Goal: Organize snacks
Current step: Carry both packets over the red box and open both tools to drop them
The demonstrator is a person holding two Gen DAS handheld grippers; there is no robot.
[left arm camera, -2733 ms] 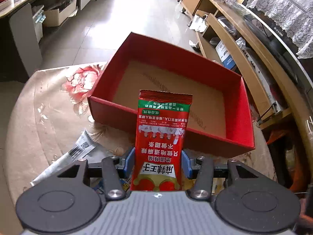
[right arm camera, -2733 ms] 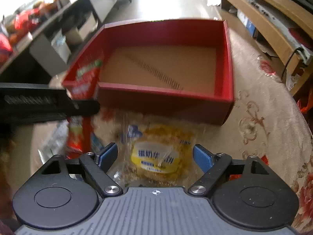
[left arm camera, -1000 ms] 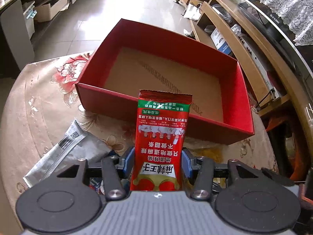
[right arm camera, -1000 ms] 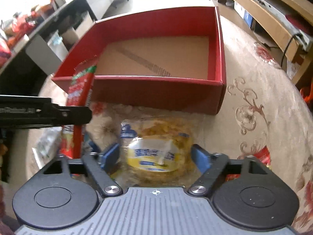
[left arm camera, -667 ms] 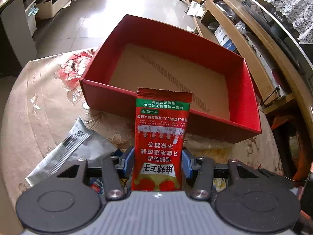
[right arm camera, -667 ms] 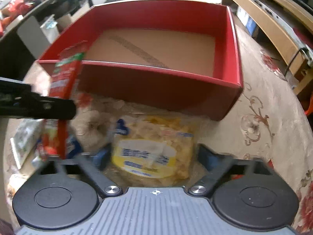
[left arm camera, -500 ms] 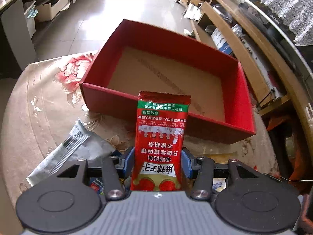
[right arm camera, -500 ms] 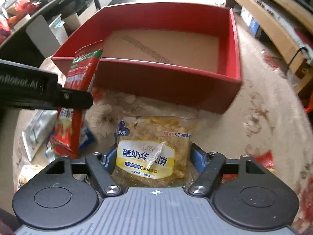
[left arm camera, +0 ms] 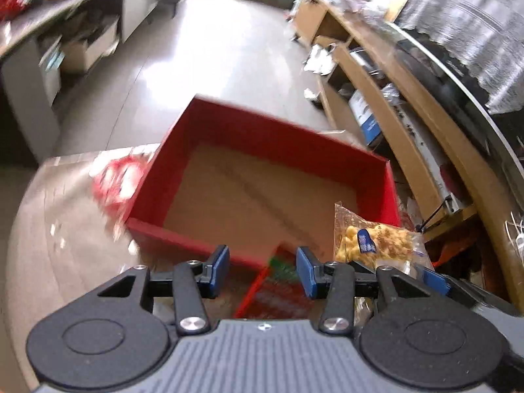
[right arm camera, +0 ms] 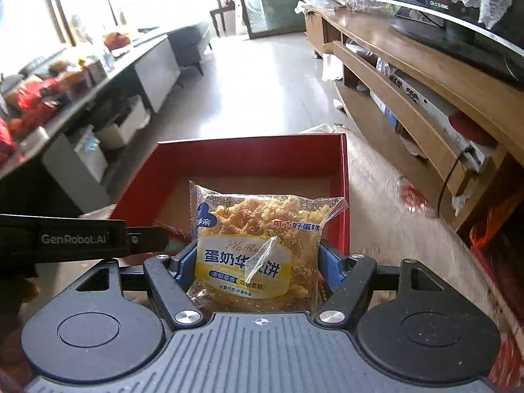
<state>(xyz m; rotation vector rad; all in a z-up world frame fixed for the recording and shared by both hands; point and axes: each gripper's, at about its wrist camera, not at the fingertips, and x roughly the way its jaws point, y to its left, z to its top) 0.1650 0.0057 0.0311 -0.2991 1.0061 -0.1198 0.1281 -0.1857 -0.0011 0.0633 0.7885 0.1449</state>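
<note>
- your left tongs (left arm camera: 263, 268) stand parted; the red sachet (left arm camera: 271, 290), blurred, lies loose below them by the red box's (left arm camera: 203, 245) near wall, so that drop looks done.
- your right tongs (right arm camera: 257, 267) clamp the waffle packet (right arm camera: 258, 245), raised over the box's near right corner.
- next, i judge: carry it past the right wall onto the bare cardboard floor (left arm camera: 235, 203), then part the tongs.
</note>
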